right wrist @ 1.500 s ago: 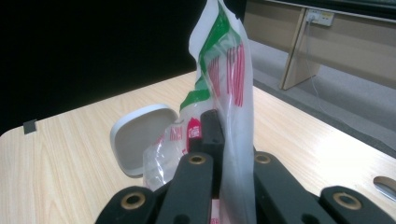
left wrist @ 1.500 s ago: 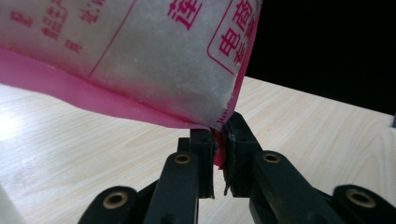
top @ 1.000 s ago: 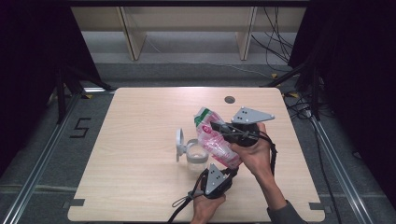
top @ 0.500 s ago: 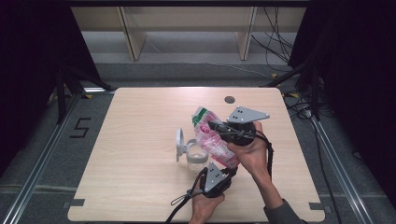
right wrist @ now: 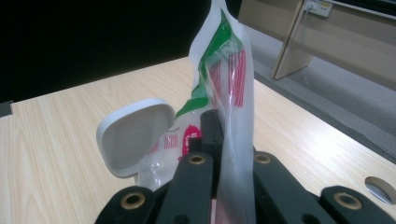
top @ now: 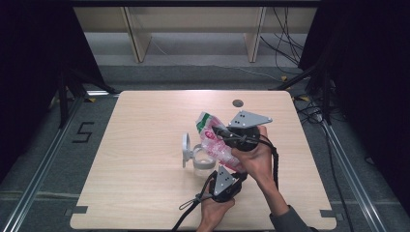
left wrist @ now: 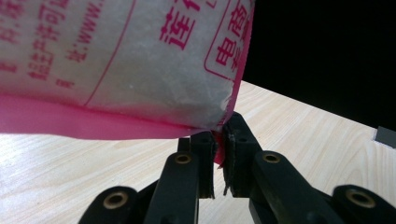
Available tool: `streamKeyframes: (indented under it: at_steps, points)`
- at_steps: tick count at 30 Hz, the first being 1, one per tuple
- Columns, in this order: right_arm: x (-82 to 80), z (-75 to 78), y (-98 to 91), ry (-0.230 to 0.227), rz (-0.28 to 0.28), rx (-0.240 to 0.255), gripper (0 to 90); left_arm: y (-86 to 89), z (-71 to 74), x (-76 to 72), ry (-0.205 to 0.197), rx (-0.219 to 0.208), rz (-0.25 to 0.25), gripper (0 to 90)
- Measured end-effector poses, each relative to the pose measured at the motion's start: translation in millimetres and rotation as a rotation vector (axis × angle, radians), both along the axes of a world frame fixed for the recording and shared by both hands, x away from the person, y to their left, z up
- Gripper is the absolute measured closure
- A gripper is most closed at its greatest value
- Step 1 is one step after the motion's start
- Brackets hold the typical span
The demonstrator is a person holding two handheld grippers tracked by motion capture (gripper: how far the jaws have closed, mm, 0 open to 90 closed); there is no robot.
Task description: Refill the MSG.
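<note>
From above, your right gripper clamps the upper part of the bag, tilting it over the clear container just below, apparently to pour, while your left gripper pinches the bag's lower end. Along the left jaws, the pink seam is nipped between the tips. Along the right jaws, film runs between them, the white lid standing just beyond.
</note>
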State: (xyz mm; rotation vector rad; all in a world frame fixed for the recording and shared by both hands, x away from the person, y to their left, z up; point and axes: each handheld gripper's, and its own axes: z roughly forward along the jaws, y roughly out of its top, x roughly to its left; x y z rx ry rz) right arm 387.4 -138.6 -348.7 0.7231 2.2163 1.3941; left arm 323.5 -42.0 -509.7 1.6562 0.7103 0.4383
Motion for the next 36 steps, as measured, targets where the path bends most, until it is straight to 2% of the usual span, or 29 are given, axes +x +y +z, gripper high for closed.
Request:
streamKeyframes:
  at_steps: [4,7,8,11,12,23,28,32,36]
  points:
    - [1.5,0.1,1.5,-0.014,0.007,-0.007,90.0,0.0,0.3,0.6,0.000,-0.007,0.000,83.2]
    - [1.1,0.0,3.0,0.009,0.006,-0.006,90.0,-0.6,0.0,1.8,0.002,-0.013,0.007,83.2]
    - [1.0,0.3,3.0,0.010,0.007,-0.013,90.0,-0.5,0.7,1.2,0.007,-0.004,0.013,83.2]
    - [2.3,0.2,3.6,0.004,0.006,-0.027,90.0,-1.9,0.2,2.6,0.010,-0.016,0.001,83.2]
    - [3.4,-0.8,4.2,-0.013,0.001,-0.023,90.0,-2.3,-0.1,2.9,0.011,-0.018,0.001,83.2]
    - [2.9,-2.2,7.4,0.016,-0.002,-0.044,90.0,-4.9,-0.3,4.1,0.025,-0.041,-0.009,83.2]
    - [3.5,-1.9,8.9,0.008,0.010,-0.063,90.0,-5.4,0.4,4.0,0.025,-0.040,-0.010,83.2]
    - [4.2,-2.6,9.5,0.005,0.007,-0.059,90.0,-5.8,0.8,3.9,0.030,-0.033,-0.007,83.2]
    - [5.5,-2.9,9.1,-0.008,0.008,-0.066,90.0,-7.2,0.2,4.8,0.026,-0.051,-0.013,83.2]
